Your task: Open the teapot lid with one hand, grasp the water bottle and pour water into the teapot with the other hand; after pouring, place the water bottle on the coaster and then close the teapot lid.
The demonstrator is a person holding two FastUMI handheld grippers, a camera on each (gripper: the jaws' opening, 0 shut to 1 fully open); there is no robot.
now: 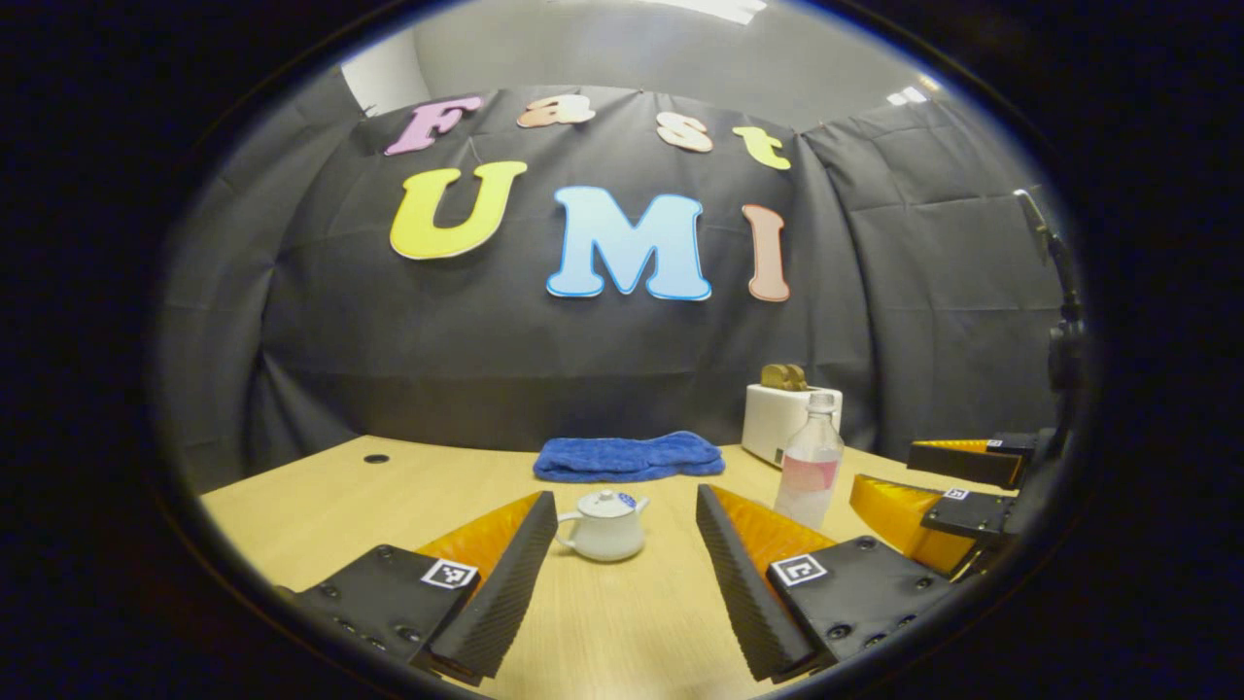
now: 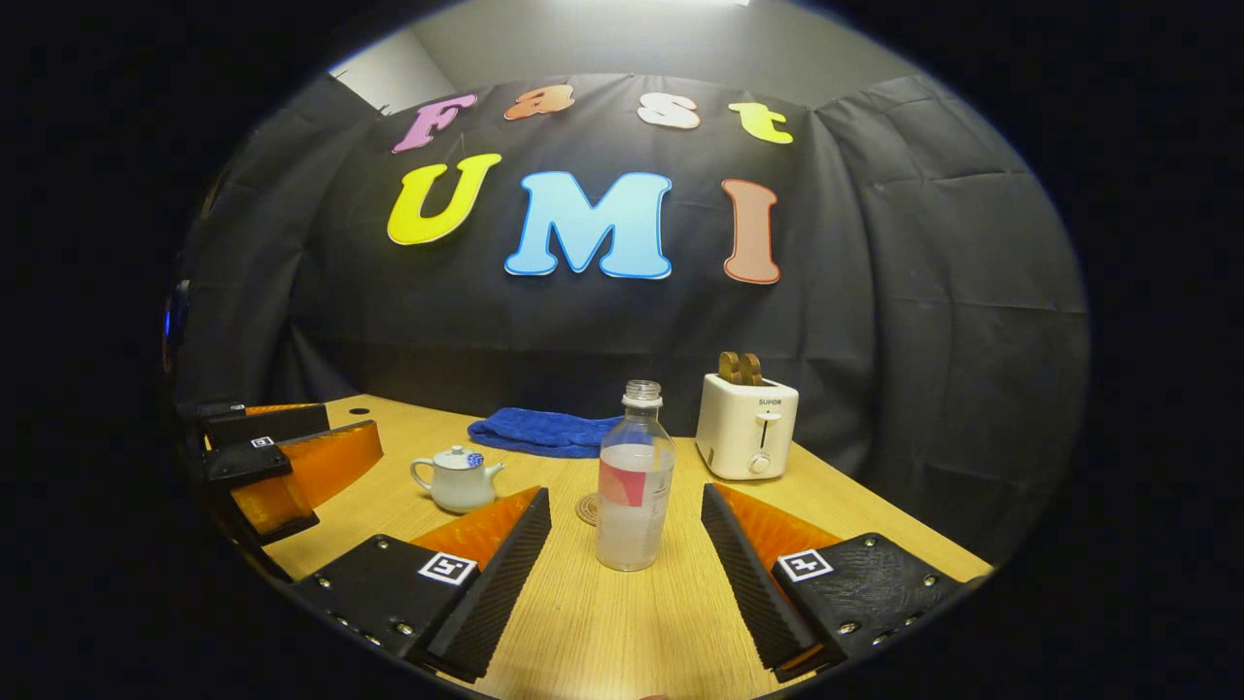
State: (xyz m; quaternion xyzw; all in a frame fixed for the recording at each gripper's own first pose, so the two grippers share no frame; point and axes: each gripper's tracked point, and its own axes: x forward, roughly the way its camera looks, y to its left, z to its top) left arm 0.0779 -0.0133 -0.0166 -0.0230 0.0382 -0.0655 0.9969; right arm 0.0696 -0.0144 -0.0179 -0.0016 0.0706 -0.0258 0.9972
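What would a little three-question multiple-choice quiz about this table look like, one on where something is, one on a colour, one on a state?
1. Where does the toaster stand?
A. At the back of the table, right of the blue towel
B. On the floor
C. On top of the towel

2. What colour is the teapot?
A. Red
B. White
C. Green

3. How is the water bottle right now?
A. Lying on its side
B. Gripped and tipped over the teapot
C. Upright on the table, cap off, untouched

Answers: 1 A, the right gripper view shows it behind the bottle near the cloth wall. 2 B, its body and lid are white. 3 C, it stands ahead of the open right gripper, with the left gripper also open.
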